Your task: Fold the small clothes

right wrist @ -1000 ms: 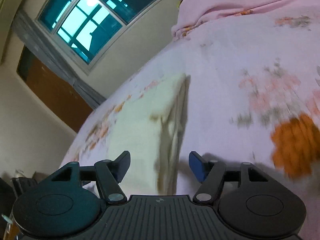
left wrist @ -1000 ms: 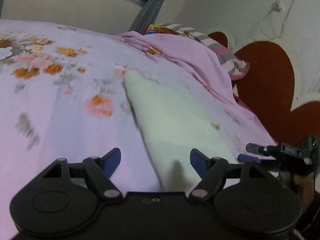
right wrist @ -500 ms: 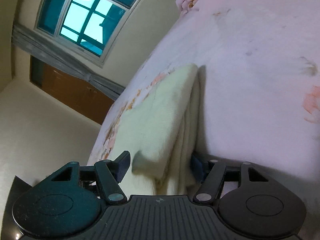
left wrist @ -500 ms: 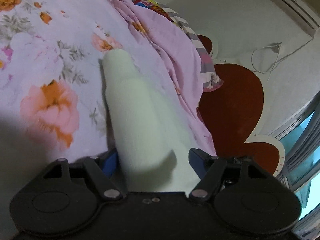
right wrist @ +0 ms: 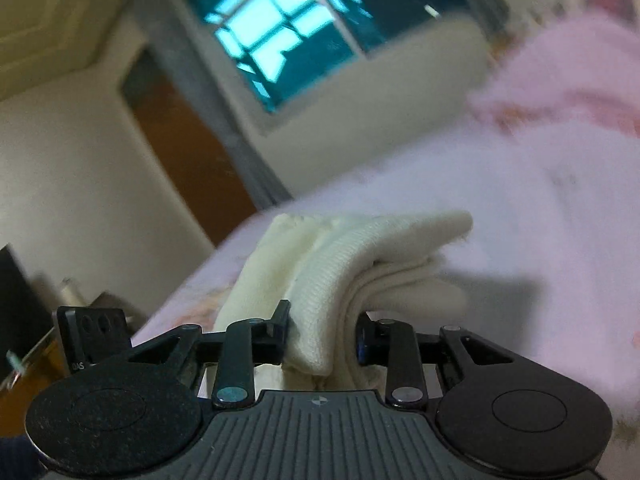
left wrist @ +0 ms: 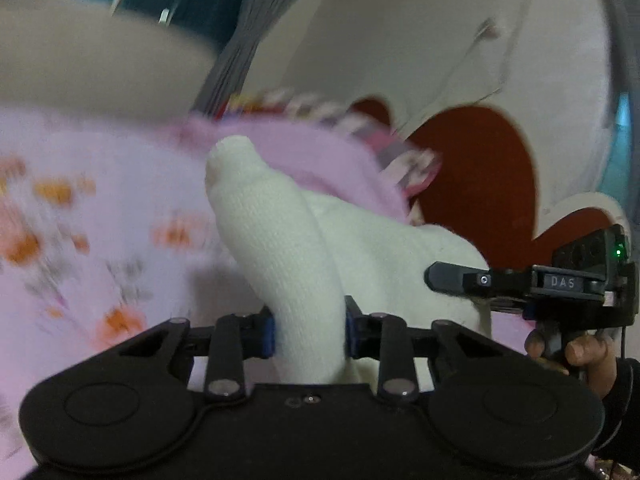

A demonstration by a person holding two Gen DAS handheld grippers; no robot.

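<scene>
A cream knitted garment [left wrist: 280, 236] is lifted off the floral pink bedsheet [left wrist: 100, 208]. My left gripper [left wrist: 307, 332] is shut on one bunched edge of it. My right gripper [right wrist: 323, 334] is shut on the other edge of the garment [right wrist: 352, 256], whose folded layers hang forward over the sheet [right wrist: 540, 248]. In the left wrist view the right gripper [left wrist: 452, 280] shows at the right, pressed into the cloth, with the person's hand [left wrist: 568, 350] on its handle.
A bunched pink blanket [left wrist: 320, 156] and striped pillow [left wrist: 392, 152] lie at the head of the bed by the red and white headboard [left wrist: 480, 184]. A window [right wrist: 288, 36], grey curtain [right wrist: 248, 160] and brown door [right wrist: 188, 152] stand beyond the bed.
Both grippers have closed on the garment's edges and raised it off the sheet. The views have tilted up and are blurred with motion.
</scene>
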